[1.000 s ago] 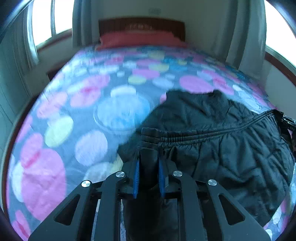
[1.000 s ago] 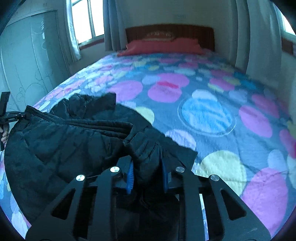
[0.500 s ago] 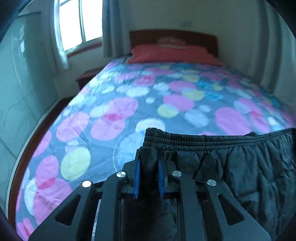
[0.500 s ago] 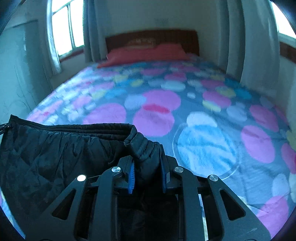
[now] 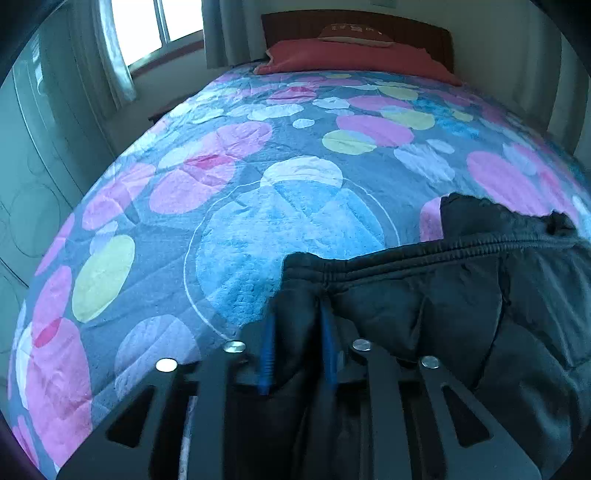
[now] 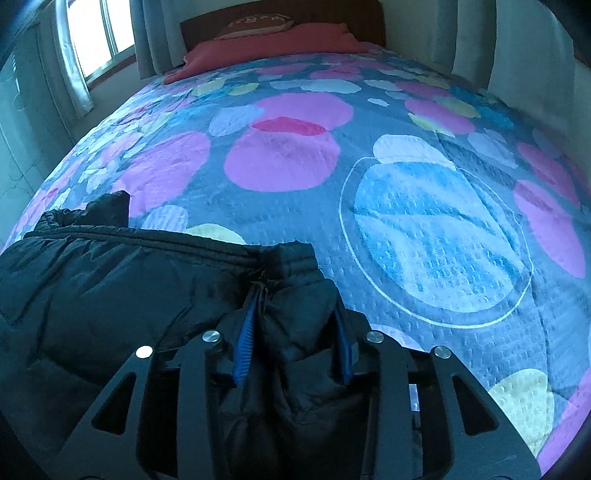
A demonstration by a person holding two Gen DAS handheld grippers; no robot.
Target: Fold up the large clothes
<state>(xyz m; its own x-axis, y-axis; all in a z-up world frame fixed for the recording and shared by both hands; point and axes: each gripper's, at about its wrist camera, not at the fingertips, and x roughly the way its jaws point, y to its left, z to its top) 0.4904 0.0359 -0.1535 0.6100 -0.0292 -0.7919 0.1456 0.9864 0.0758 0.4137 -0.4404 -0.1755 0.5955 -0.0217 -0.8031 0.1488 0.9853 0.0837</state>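
Observation:
A black quilted garment with an elastic waistband (image 5: 461, 295) lies low over the bed, stretched between both grippers. My left gripper (image 5: 297, 325) is shut on the waistband's left corner, its blue pads pinching the fabric. My right gripper (image 6: 293, 314) is shut on the waistband's right corner (image 6: 288, 258). The garment body (image 6: 110, 288) spreads left in the right wrist view. A further part of the garment (image 5: 491, 218) pokes out beyond the waistband. The rest hangs below, hidden.
The bed (image 5: 295, 206) has a grey cover with pink, blue and yellow circles. A red pillow (image 5: 351, 55) and dark headboard (image 6: 280, 11) are at the far end. A window with curtains (image 5: 122, 55) is at the left.
Both grippers have come down and forward with the garment. The waistband, held up taut half a second ago, now sits low on the cover, and a further part shows behind it.

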